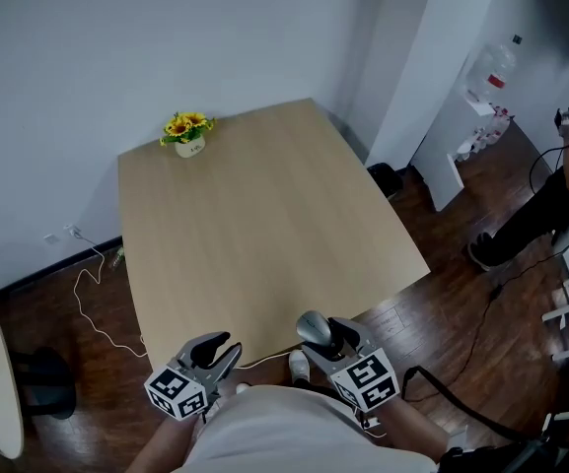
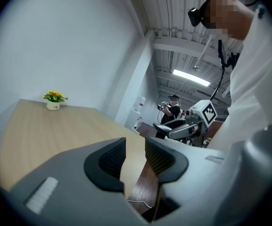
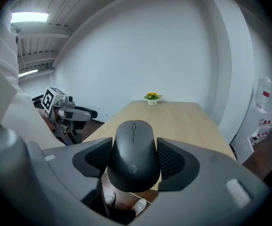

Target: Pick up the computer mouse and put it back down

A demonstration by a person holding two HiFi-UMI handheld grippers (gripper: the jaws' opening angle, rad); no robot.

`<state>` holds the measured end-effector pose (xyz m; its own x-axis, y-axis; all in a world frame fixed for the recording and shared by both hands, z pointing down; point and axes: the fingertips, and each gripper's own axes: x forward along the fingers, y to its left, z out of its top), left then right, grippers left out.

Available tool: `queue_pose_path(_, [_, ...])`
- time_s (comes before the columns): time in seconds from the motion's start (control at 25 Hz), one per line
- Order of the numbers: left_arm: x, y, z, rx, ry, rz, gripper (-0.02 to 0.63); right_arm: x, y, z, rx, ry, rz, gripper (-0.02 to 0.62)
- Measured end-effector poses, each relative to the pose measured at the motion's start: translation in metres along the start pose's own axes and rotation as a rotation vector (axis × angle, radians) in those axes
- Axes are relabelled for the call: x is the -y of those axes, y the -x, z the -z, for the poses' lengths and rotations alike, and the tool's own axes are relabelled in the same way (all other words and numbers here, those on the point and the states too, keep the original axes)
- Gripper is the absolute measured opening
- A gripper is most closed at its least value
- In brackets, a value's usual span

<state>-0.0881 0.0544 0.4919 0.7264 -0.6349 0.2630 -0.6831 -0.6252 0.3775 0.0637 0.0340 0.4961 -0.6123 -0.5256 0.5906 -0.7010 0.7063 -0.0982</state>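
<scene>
The black, rounded plastic computer mouse (image 3: pixel 134 147) is clamped in the right claw (image 3: pixel 135 158), with one ribbed pad pressed against each of its flanks and its scroll wheel facing up. In the head view, the mouse (image 1: pixel 313 326) is seen lifted clear of the pale wood-grain bench (image 1: pixel 264 235), at the near edge just in front of the person. In the right gripper view, dark floor and a pair of shoes are seen under it rather than bench top. The left claw (image 2: pixel 135 158) is held near the same edge, its jaws a little apart with nothing between them; only the bench edge and floor are seen through the gap.

The pick-up is judged to be done and the putting down is judged to be the step in hand. For that, the mouse needs to be carried forward over the bench and lowered level until its underside is seated flat. Only then should the right jaws be parted, so that it is not dropped or tipped. A small white pot of yellow flowers (image 1: pixel 188 134) is set at the far corner, well apart from any likely landing spot.
</scene>
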Motion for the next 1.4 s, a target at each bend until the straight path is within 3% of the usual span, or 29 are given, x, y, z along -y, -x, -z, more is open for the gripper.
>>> queue_pose_path(0.36, [-0.006,0.001,0.005,-0.011,0.015,-0.054,0.109,0.023,-0.016,-0.003,-0.007,0.010,-0.003,0.298])
queue_pose_path(0.6, [-0.013,0.011,0.008,0.003,0.044,-0.140,0.109,0.077,-0.083,0.004,-0.023,0.053,0.038,0.298])
queue_pose_path(1.0, [-0.026,0.039,0.011,0.025,0.135,-0.361,0.109,0.152,-0.255,0.074,-0.217,0.037,0.033,0.298])
queue_pose_path(1.2, [-0.031,0.044,0.014,0.049,0.168,-0.434,0.109,0.155,-0.287,0.096,-0.267,0.063,0.023,0.298])
queue_pose_path(1.4, [-0.034,0.038,0.013,0.059,0.172,-0.452,0.109,0.158,-0.294,0.111,-0.304,0.085,0.008,0.303])
